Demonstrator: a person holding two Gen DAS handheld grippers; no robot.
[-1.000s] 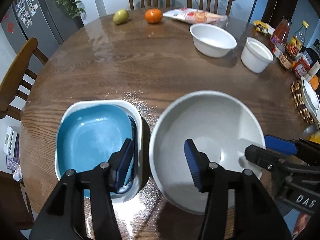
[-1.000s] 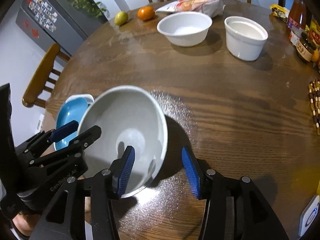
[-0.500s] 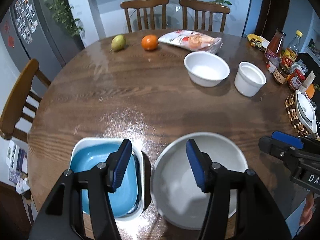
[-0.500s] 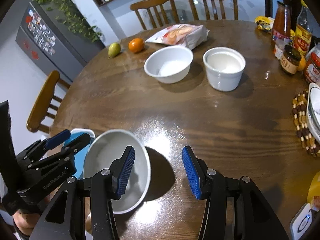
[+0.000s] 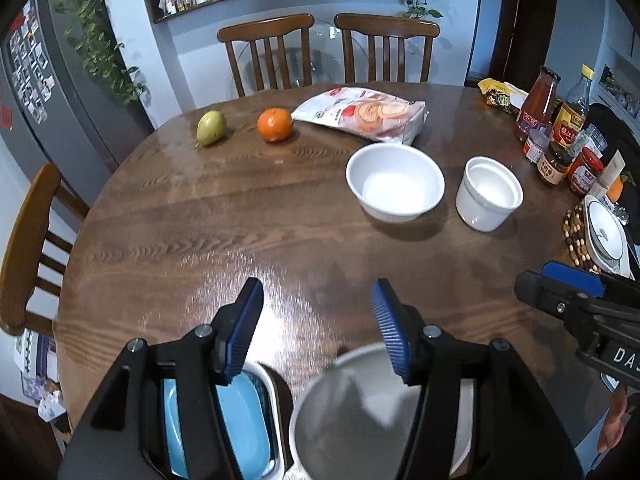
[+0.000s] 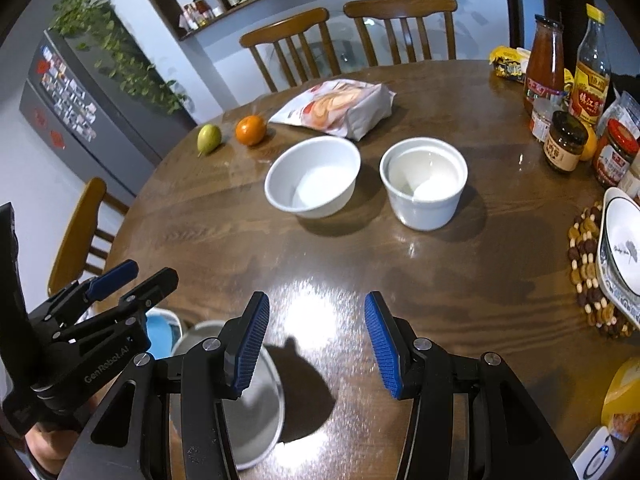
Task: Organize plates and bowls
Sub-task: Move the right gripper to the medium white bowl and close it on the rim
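Between the blue-padded fingers of the left gripper there is only bare wood; they stand apart, holding nothing. Just below them, at the near edge of the round worktop, lie the grey bowl and, touching its left side, the blue dish nested in a white square dish. The right gripper likewise has its fingers parted and empty, the grey bowl under its left finger. Farther out, well apart from both, a white bowl and a white ramekin sit just beside each other. Beyond them lie a snack bag, an orange and a pear. At the right edge, patterned plates rest on a beaded mat.
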